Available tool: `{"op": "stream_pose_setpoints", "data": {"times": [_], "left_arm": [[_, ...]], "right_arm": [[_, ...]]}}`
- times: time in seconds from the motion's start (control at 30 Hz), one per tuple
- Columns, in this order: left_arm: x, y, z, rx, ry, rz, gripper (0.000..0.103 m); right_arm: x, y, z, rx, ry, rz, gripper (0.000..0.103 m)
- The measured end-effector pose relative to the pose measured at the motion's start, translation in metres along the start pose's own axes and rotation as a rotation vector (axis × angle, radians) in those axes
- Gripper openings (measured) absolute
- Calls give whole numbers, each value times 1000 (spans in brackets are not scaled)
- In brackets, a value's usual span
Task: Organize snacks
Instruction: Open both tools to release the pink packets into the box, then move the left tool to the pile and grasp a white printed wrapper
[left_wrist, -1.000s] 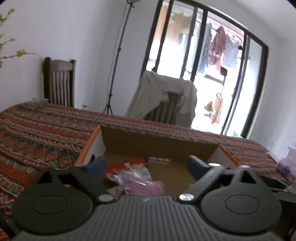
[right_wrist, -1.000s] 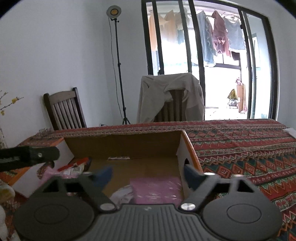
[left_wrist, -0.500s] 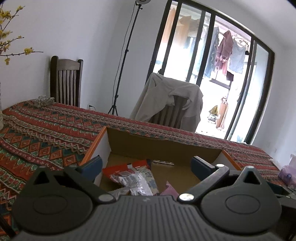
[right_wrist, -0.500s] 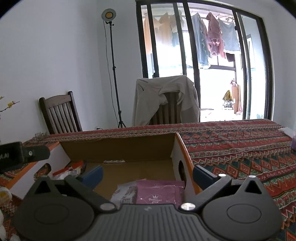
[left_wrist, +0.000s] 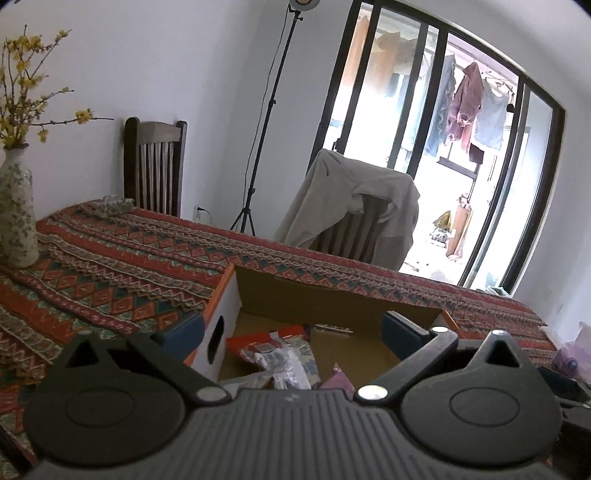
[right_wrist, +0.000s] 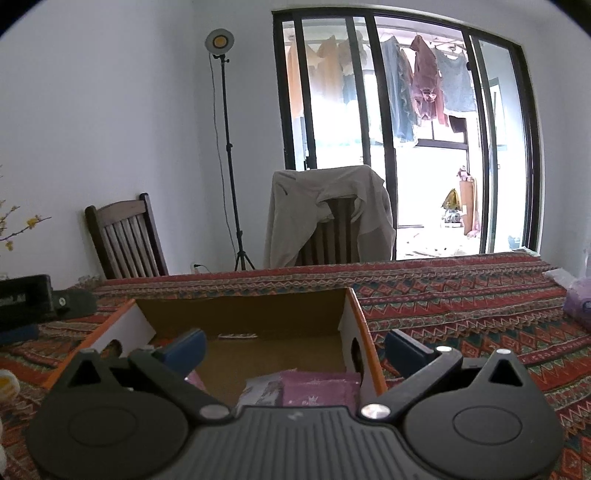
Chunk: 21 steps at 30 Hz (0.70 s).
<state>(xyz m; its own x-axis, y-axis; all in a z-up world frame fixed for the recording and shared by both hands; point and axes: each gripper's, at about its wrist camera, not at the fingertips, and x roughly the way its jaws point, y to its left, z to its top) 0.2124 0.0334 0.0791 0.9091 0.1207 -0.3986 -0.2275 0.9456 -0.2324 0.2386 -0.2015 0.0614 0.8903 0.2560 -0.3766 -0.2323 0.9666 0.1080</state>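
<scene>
An open cardboard box (left_wrist: 332, 295) with an orange rim and white sides sits on the patterned tablecloth. Inside it lie a red packet (left_wrist: 258, 341), a clear silvery packet (left_wrist: 288, 365) and a pink packet (left_wrist: 337, 376). My left gripper (left_wrist: 291, 330) hovers open just above the box's near left part, holding nothing. In the right wrist view the same box (right_wrist: 240, 314) holds a purple packet (right_wrist: 319, 387) beside a grey packet (right_wrist: 258, 391). My right gripper (right_wrist: 295, 349) is open and empty over the box's near right part.
A flowered vase (left_wrist: 16, 210) with yellow twigs stands at the table's left. A pale purple bag (right_wrist: 580, 302) lies at the far right. Behind the table stand a wooden chair (left_wrist: 155, 170), a chair draped with a jacket (right_wrist: 328, 218) and a light stand (right_wrist: 231, 155).
Both grippers have drawn back and upward from the box, showing more of the room. Their fingers have spread slightly wider. The packets stay in the box.
</scene>
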Motion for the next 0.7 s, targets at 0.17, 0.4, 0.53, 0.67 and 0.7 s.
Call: {"op": "stream_pose_setpoints", "data": {"times": [0.17,0.4,0.53,0.67,0.7], "left_arm": [[-23,10,0,6,4,5,103],[-54,31,-11,17,29,20,103],[-68,41,-24,47,60,39,103],[-82,54,-45,81,102,60,103],[-84,59,-51,86,115,72,103]], "right_arm": [[-25,3,-5,-4,4,13,103],[-56,7,-21,-26,27,25,103],[-70,10,-32,-45,47,26,103],[-81,12,-47,-62,74,37,103],[-84,12,-51,-65,84,39,103]]}}
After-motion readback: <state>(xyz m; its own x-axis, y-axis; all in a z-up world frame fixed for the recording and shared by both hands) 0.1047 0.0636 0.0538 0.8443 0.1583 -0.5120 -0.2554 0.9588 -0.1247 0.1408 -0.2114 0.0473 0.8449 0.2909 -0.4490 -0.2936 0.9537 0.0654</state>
